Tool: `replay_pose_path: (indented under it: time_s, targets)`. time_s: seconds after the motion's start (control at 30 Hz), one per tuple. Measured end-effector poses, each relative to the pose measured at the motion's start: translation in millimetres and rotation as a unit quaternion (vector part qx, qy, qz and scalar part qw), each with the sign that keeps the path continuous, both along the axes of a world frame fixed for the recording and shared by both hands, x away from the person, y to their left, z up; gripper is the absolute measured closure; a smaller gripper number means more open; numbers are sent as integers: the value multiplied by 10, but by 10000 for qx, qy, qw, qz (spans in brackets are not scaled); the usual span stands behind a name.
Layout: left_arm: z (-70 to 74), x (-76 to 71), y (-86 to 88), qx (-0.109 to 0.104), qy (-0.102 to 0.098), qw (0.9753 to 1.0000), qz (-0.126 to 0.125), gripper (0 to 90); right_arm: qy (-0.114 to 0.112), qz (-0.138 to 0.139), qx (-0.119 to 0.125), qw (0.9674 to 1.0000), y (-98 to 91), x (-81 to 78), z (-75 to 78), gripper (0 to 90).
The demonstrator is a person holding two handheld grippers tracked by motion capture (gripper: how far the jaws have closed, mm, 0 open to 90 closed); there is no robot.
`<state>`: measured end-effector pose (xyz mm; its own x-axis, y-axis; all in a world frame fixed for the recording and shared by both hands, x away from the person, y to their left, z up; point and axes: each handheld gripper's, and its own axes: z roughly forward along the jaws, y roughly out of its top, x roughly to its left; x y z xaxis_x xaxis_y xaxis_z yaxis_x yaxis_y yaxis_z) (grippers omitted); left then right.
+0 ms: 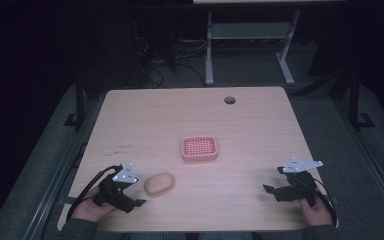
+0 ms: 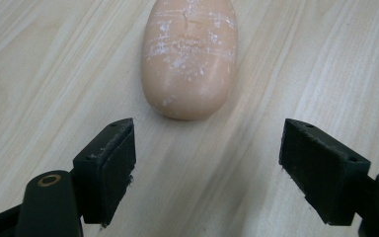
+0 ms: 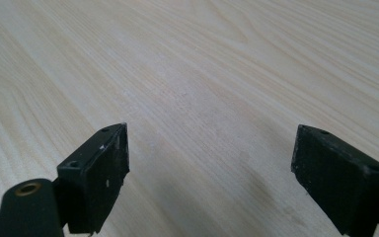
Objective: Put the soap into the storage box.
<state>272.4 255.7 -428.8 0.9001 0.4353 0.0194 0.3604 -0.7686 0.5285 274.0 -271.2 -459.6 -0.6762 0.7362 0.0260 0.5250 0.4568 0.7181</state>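
Note:
A peach oval soap bar (image 1: 159, 183) lies on the wooden table (image 1: 190, 120) near its front left. In the left gripper view the soap bar (image 2: 190, 57) sits just ahead of the jaws, scuffed with white marks. My left gripper (image 1: 139, 199) is open, right beside the bar on its left, with nothing between the fingers (image 2: 106, 173). A pink perforated soap dish (image 1: 199, 148) rests at the table's middle. My right gripper (image 1: 270, 191) stands open over bare wood at the front right, its fingers (image 3: 96, 175) wide apart.
A round cable hole (image 1: 229, 100) sits near the table's far edge. Beyond the table stand white desk legs (image 1: 209, 50) and cables on a dark floor. The table's front edge lies close under both hands.

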Motion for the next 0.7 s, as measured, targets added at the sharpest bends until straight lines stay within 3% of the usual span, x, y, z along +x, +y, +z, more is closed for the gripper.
replay_pose_path:
  time_s: [0.7]
  targets:
    - [-7, 64, -61, 64, 46, 10000, -32, 217, 4, 2, 3, 10000, 1, -1, -4, 141]
